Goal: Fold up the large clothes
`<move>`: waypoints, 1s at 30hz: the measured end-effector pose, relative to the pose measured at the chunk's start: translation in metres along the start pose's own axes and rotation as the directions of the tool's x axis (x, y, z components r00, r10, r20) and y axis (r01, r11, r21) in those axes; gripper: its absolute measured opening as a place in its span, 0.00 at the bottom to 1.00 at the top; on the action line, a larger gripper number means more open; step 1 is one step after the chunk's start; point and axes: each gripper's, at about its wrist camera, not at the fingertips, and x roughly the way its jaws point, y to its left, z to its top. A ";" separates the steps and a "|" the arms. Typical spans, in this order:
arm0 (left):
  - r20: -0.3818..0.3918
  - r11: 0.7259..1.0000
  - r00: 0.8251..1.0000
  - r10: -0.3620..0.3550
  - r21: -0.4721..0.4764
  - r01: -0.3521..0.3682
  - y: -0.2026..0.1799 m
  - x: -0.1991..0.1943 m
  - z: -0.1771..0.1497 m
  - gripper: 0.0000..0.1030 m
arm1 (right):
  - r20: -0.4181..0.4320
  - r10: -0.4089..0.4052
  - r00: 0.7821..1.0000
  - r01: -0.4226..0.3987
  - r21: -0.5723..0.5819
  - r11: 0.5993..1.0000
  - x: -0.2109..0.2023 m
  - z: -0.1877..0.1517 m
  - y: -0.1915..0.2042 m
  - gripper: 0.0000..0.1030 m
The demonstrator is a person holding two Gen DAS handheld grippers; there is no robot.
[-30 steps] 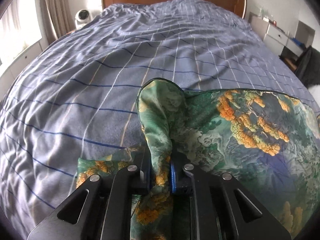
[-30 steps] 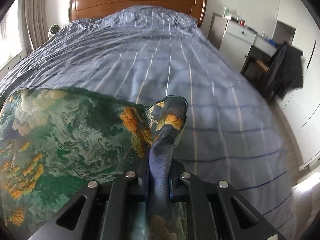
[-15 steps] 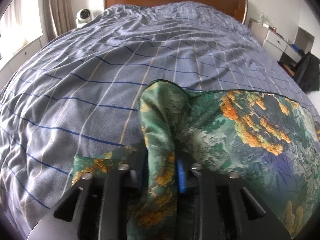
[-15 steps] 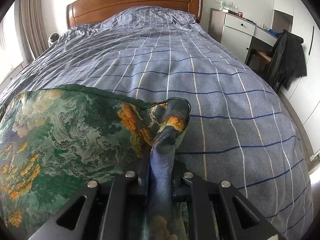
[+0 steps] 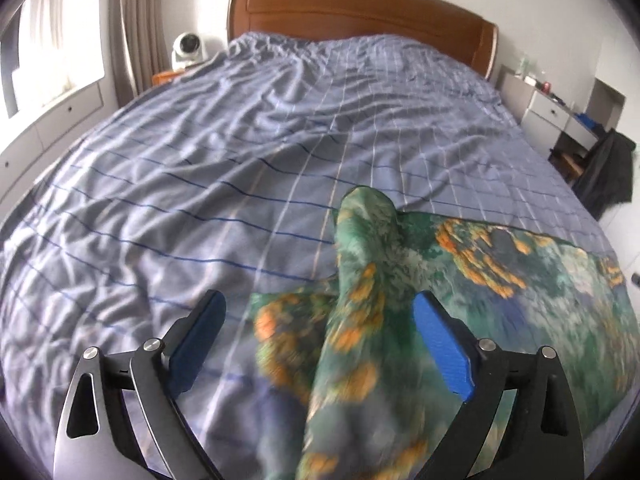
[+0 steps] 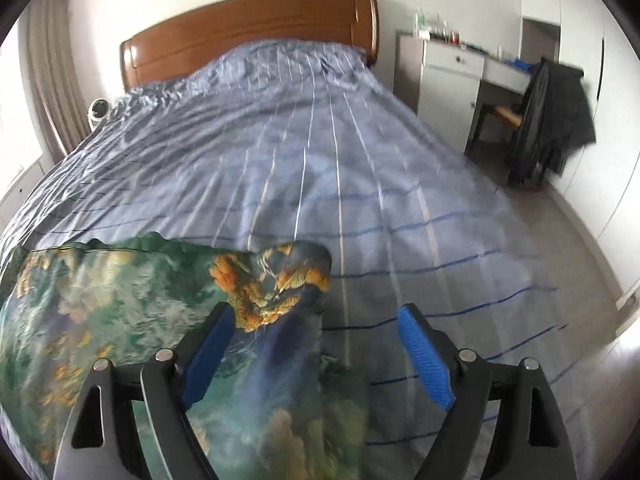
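While both grippers part their jaws, the garment point(image 5: 500, 280) lies on the bed point(image 5: 240, 160), at the foot end, far from the headboard point(image 5: 360, 12).

Left gripper point(image 5: 320, 344): jaws opening, blue pads point(image 5: 440, 348) spread wide. A raised ridge of green-and-orange cloth stands between them, touching neither pad as far as the blur lets me tell. This is the garment's corner on the side away from the white cabinet.

Right gripper point(image 6: 316, 356): jaws opening too, pads point(image 6: 424, 364) wide apart. The other corner, bunched into a small peak, sits between them, nearer the left pad. Contact with that pad: cannot tell. No pinch on either side.

Garment state: one folded edge runs straight across the bed between the two corners, facing the headboard. Both corners are still puckered upward where they sit between the pads. A second layer shows under the left corner.

Step, my reading: release at the end of a fold; cloth brought over and laid down, grip being let go.

Next move calls for:
- clearing both pads of the cloth without dragging the corners back;
- picking new grasp points, likely on a side edge, for a crosswise fold;
- flattening the two peaks first, or the next crease will probably be skewed.

Risk: slick, thin-looking fabric may slide on the duvet.
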 end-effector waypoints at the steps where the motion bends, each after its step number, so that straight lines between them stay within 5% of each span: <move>1: 0.013 1.000 1.000 -0.004 0.009 0.004 0.004 -0.009 -0.004 0.95 | 0.013 0.008 1.000 -0.007 -0.029 1.000 -0.014 0.001 0.003 0.83; 10: -0.035 0.998 0.999 -0.009 0.066 0.011 0.009 -0.039 -0.046 0.96 | -0.030 0.167 0.986 -0.168 -0.314 0.935 -0.092 -0.068 0.060 0.83; 16: -0.052 0.989 0.998 -0.028 0.141 0.035 -0.027 -0.051 -0.055 0.96 | -0.143 0.116 0.983 -0.146 -0.223 0.964 -0.061 -0.110 0.034 0.83; 22: -0.071 0.965 0.997 0.025 0.260 -0.006 -0.087 -0.047 -0.041 0.96 | -0.062 0.065 0.996 -0.075 -0.179 0.981 -0.096 -0.109 0.014 0.83; 30: -0.075 0.950 0.997 0.015 0.312 0.009 -0.146 -0.039 -0.027 0.96 | 0.007 0.135 0.991 -0.131 -0.213 0.968 -0.127 -0.106 0.040 0.83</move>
